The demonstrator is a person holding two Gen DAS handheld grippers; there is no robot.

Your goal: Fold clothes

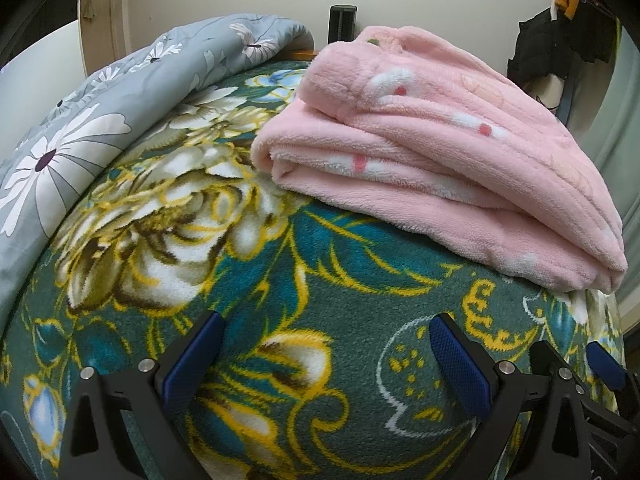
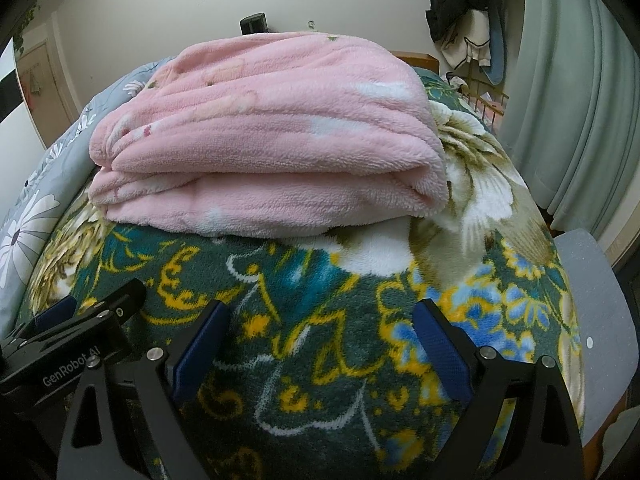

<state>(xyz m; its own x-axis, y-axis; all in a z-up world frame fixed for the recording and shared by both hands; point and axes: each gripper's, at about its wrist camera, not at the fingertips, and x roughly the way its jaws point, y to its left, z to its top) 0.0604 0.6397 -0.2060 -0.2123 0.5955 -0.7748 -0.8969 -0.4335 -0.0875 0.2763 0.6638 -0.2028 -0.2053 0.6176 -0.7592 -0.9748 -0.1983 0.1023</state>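
A pink fleece garment with white and red marks lies folded in a thick stack on the green floral bedspread. In the right wrist view the folded garment sits straight ahead, its folded edge facing me. My left gripper hovers open over bare bedspread, short of the stack and to its left. My right gripper is open too, just in front of the stack, with nothing between its blue pads. Each gripper shows at the edge of the other's view: the right gripper and the left gripper are close side by side.
A grey quilt with white daisies is bunched along the bed's left side. A grey chair stands at the bed's right edge, with pale green curtains behind it. Dark clothes hang on the far wall.
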